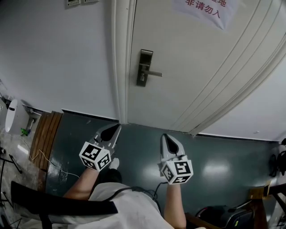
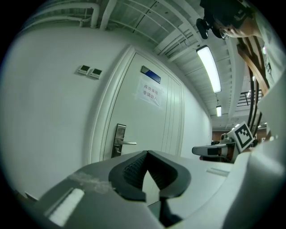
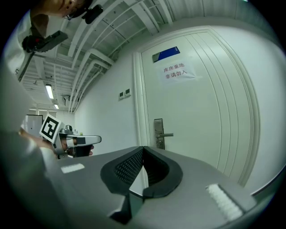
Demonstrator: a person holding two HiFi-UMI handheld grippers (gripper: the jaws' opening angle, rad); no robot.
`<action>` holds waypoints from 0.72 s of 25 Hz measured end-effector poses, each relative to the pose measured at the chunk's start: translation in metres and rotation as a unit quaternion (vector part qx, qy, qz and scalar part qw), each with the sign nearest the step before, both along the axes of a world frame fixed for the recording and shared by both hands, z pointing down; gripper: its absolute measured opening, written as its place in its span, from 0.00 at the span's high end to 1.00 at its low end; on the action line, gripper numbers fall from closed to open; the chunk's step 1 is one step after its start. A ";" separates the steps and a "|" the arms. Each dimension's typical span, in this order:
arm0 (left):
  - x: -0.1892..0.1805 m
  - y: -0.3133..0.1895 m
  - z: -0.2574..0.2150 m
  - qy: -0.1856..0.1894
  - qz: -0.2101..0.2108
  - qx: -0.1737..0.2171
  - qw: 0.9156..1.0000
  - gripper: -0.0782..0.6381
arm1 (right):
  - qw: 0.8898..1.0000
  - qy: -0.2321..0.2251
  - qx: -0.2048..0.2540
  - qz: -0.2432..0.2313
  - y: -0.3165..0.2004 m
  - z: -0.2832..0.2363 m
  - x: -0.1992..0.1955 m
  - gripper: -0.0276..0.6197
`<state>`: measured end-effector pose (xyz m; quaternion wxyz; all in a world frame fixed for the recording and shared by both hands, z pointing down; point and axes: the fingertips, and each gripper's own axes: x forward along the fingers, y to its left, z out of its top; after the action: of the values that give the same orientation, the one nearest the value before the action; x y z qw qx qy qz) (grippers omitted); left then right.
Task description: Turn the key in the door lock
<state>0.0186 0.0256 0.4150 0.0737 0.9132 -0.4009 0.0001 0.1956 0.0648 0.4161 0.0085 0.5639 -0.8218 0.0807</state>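
A white door (image 1: 192, 58) stands shut ahead, with a metal lock plate (image 1: 145, 67) and a lever handle (image 1: 154, 74) near its left edge. Whether a key sits in the lock is too small to tell. My left gripper (image 1: 117, 127) and right gripper (image 1: 166, 135) are held side by side in front of the door, well short of it, both pointing at it. Each is shut with nothing between its fingers. The left gripper view shows its jaws (image 2: 147, 152) closed tip to tip below the lock plate (image 2: 119, 140). In the right gripper view the jaws (image 3: 143, 147) are likewise closed, the lock plate (image 3: 158, 133) beyond.
A paper sign (image 1: 203, 10) hangs on the door. Wooden boards (image 1: 42, 134) and a white object (image 1: 11, 116) lie at the left by the wall. A black bag (image 1: 219, 217) sits at the bottom right. Wall switches (image 2: 89, 70) are left of the door frame.
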 end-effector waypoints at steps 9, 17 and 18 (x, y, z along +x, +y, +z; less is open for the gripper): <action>-0.023 -0.095 -0.005 0.005 0.032 -0.015 0.999 0.88 | 0.999 0.007 -0.013 0.030 -0.087 -0.012 -0.025 0.95; -0.052 -0.169 0.002 0.011 0.055 -0.028 0.998 0.88 | 0.997 0.013 -0.026 0.065 -0.152 -0.007 -0.045 0.95; -0.055 -0.178 0.004 0.012 0.057 -0.029 0.998 0.88 | 0.997 0.014 -0.028 0.069 -0.160 -0.006 -0.048 0.95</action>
<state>-0.0368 -0.1520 0.4187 0.1047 0.9319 -0.3473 0.0053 0.1477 -0.0951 0.4104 0.0300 0.6195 -0.7785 0.0960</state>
